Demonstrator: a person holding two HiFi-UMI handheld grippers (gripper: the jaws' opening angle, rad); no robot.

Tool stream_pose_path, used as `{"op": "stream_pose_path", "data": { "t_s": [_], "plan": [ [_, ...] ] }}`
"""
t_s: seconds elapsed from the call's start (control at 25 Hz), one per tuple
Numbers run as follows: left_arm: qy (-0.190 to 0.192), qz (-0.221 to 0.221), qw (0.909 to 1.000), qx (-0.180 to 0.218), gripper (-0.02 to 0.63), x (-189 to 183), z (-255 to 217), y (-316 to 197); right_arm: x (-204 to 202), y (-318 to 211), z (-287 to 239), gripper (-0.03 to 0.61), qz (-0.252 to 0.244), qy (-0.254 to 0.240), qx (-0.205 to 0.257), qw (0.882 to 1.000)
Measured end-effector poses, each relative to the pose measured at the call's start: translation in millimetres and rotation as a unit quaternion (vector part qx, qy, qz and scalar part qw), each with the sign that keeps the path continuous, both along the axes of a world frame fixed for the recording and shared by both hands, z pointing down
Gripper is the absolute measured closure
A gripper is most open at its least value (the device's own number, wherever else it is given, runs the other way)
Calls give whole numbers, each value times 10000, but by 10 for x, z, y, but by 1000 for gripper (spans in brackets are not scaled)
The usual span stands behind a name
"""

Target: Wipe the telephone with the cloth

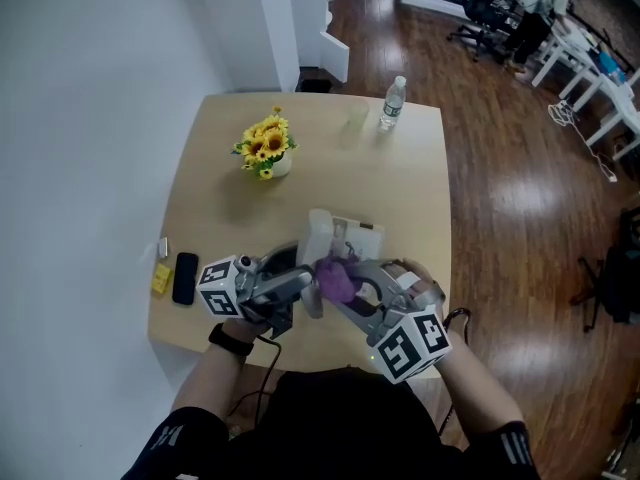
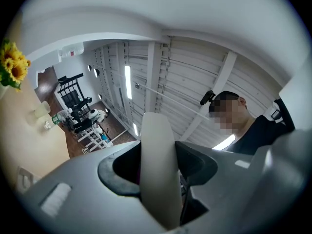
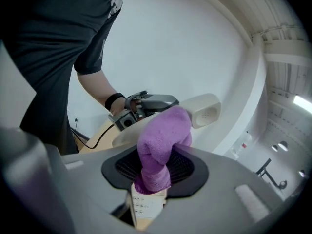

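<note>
1. Over the near edge of the light wooden square table [image 1: 400, 188], in the head view, the two grippers meet.
   - The left gripper [image 1: 305, 290] holds the white plastic telephone handset [image 1: 320, 236] raised.
   - The right gripper [image 1: 345, 286] presses the purple fluffy cloth [image 1: 337, 280] against the handset.
   - The white telephone base [image 1: 362, 240] sits just beyond both.
   - The pot of yellow sunflowers [image 1: 265, 148] and the clear water bottle [image 1: 392, 103] stand well beyond, and bare tabletop lies between them and the grippers. Strokes away from the person have room.

2. In the left gripper view, the jaws are clamped on the handset's middle [image 2: 158, 169].
   - The grip is narrow on a smooth, curved shell.
   - My judgement is that a hard sideways push from the cloth could make the handset pivot or slip out.

3. In the right gripper view, the jaws are closed on the cloth [image 3: 161, 145].
   - A bunched fold sticks out and touches the handset below its round earpiece end [image 3: 202, 110].
   - The base's keypad [image 3: 145, 207] shows beneath the jaws.
   - Only a little cloth is pinched, so dragging it could pull it free.
   - A dropped handset might miss the table, since the edge is so close.
</note>
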State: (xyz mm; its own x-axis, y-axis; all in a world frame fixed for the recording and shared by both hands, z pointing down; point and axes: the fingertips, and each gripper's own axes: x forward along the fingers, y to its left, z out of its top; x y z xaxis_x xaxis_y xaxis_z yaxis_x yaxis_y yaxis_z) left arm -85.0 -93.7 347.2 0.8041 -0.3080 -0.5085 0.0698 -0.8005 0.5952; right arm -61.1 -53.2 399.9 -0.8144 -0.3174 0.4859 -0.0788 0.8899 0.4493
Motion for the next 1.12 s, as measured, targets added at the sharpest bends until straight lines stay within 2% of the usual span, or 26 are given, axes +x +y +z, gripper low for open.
{"op": "stream_pose_path", "data": {
  "t_s": [0.2,0.4,0.56,0.72,0.92,1.12],
  "plan": [
    [36,-152,9999,-58,402,16,-16,-43,-156,38,-6,442,-143,176,118,9997],
    [27,-208,9998,-49,403,-9,-7,-47,-119,108,84,443,-204,264,1,9994],
    [377,-315,9987,-138,402,-112,-49,-96,-42,181,232,443,-271,463,-120,9985],
    [415,-376,9984,-125,402,-129,-59,-115,-40,192,272,443,-142,339,-284,9989],
    [753,-489,9957,-213,402,-205,-102,-162,-13,232,328,443,-29,155,-641,9978],
    [809,-463,9954,-209,402,-253,-85,-185,17,413,559,443,-328,489,-765,9953]
  ]
}}
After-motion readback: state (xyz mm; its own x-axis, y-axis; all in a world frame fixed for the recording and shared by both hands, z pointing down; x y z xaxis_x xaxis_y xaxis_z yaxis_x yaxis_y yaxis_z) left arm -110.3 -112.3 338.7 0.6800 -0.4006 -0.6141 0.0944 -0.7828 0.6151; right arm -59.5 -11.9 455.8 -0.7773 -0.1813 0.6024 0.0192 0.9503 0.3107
